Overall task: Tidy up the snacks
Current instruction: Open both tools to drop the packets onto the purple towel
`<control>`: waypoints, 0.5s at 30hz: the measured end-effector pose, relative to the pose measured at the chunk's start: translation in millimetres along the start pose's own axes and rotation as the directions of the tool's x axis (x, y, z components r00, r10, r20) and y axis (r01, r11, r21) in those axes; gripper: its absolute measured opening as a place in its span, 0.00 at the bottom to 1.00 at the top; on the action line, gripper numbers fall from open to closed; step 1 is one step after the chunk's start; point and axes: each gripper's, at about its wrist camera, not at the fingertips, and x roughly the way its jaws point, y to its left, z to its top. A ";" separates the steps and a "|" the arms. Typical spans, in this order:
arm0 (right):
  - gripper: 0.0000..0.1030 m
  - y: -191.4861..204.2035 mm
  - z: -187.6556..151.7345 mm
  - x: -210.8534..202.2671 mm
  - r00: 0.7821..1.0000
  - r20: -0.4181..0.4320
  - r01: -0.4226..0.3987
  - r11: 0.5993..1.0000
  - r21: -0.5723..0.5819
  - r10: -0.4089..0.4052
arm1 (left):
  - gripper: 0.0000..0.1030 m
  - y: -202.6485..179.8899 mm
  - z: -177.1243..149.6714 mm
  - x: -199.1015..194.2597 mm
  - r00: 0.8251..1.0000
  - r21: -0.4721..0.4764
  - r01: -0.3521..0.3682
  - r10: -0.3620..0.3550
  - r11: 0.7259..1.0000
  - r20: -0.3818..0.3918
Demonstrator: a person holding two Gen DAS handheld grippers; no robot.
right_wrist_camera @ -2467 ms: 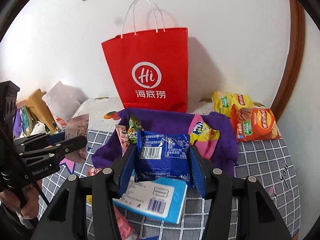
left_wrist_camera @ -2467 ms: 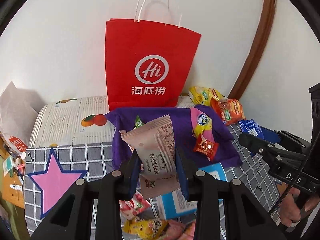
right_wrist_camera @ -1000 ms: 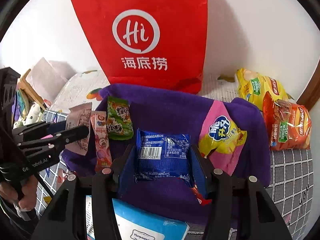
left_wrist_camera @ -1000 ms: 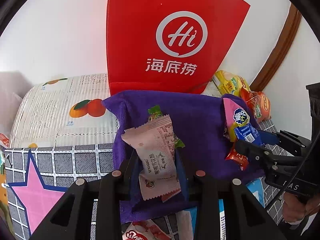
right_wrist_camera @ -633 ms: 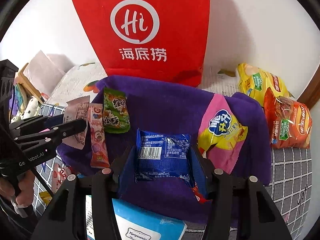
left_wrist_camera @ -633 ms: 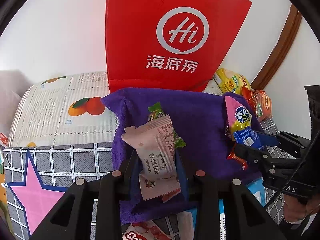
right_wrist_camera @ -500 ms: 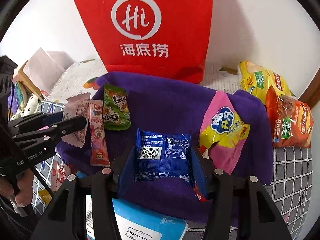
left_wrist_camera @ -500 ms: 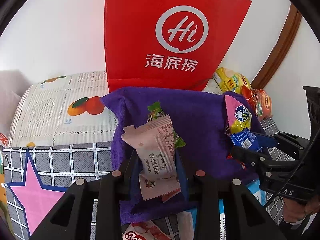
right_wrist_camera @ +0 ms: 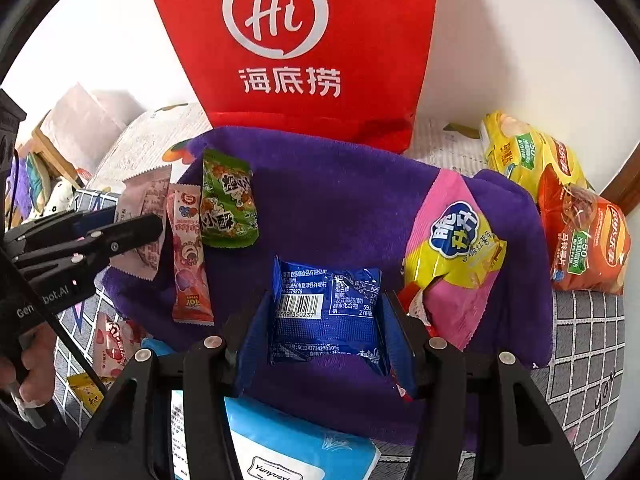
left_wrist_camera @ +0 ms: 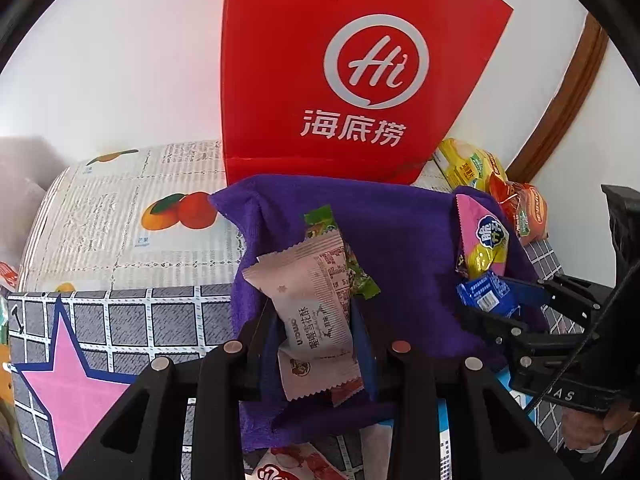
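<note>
A purple cloth (left_wrist_camera: 404, 248) (right_wrist_camera: 332, 200) lies spread on the table in front of a red paper bag (left_wrist_camera: 352, 72) (right_wrist_camera: 304, 40). My left gripper (left_wrist_camera: 316, 320) is shut on a pale pink snack packet (left_wrist_camera: 312, 308) over the cloth's left edge; it also shows in the right wrist view (right_wrist_camera: 144, 216). My right gripper (right_wrist_camera: 326, 312) is shut on a blue snack packet (right_wrist_camera: 326, 304) over the cloth's near middle; it shows in the left wrist view (left_wrist_camera: 486, 294). On the cloth lie a green packet (right_wrist_camera: 228, 204), a pink stick packet (right_wrist_camera: 188, 264) and a pink-yellow packet (right_wrist_camera: 456, 248).
Yellow (right_wrist_camera: 524, 152) and orange (right_wrist_camera: 584, 236) chip bags lie at the back right. A light blue pack (right_wrist_camera: 296, 440) and loose snacks (right_wrist_camera: 112, 344) lie near the front. The table has a checked cover with a pink star (left_wrist_camera: 76, 392) and a fruit-print sheet (left_wrist_camera: 132, 216).
Both grippers have kept their packets and moved slightly forward and lower over the purple cloth. The right gripper sits a little closer to the cloth.
</note>
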 end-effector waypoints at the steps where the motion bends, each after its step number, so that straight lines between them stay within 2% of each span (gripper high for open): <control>1: 0.54 1.2 -0.4 1.2 1.000 -0.004 -0.004 1.000 -0.007 0.004 | 0.31 0.7 0.0 0.2 1.000 -0.002 -0.001 0.001 1.000 -0.001; 9: 0.54 7.3 -1.8 14.8 0.999 -0.041 -0.013 1.000 -0.027 0.012 | 0.31 -0.8 -2.3 3.3 0.999 -0.007 0.042 -0.042 0.999 -0.022; 15: 0.54 8.3 -2.2 22.8 0.998 -0.066 0.007 0.999 -0.037 -0.009 | 0.31 -5.7 -4.8 10.8 0.998 0.003 0.047 -0.047 0.999 -0.051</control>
